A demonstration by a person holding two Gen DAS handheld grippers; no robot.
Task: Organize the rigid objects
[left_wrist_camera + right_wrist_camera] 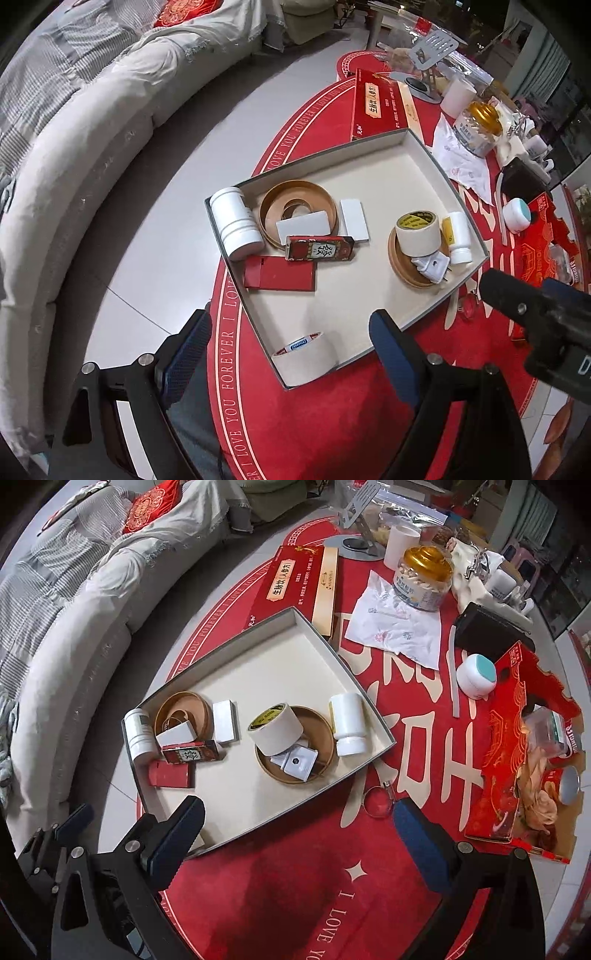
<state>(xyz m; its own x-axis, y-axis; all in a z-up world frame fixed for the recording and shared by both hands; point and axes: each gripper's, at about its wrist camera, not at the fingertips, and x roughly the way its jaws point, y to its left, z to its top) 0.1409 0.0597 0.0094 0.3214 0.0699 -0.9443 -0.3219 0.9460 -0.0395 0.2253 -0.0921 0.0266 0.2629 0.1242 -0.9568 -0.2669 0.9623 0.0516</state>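
- Left gripper (288, 354): jaws spread wide, nothing between the blue pads; it hangs over the near corner of the tray, touching nothing.
- Tray (436, 158): shallow cream-lined box with grey walls, lying on the red tablecloth (332, 424).
- White jar (236, 225): on its side at the tray's left corner, against the wall.
- Red flat box (280, 273): lying flat, just beside the jar.
- Wooden ring (295, 210): round lid-like hoop, with a white card (304, 223) resting across its rim.
- Patterned red box (319, 251): lying against the ring's near edge, overlapping the flat box's corner.
- Tape roll (304, 356): cream, in the tray's near corner, between the left gripper's fingers in view yet apart from them.
- Wooden dish (295, 753): holds a second, cream tape roll with yellow core (275, 727) and a white plug adapter (297, 764).
- White bottle (349, 725): lying at the tray's right wall, just beside the dish.
- Right gripper (295, 834): jaws fully spread and empty; it hovers over the tray's near edge and the cloth.
- Round lens on a ring (378, 801): on the cloth, just outside the tray, near the right finger.
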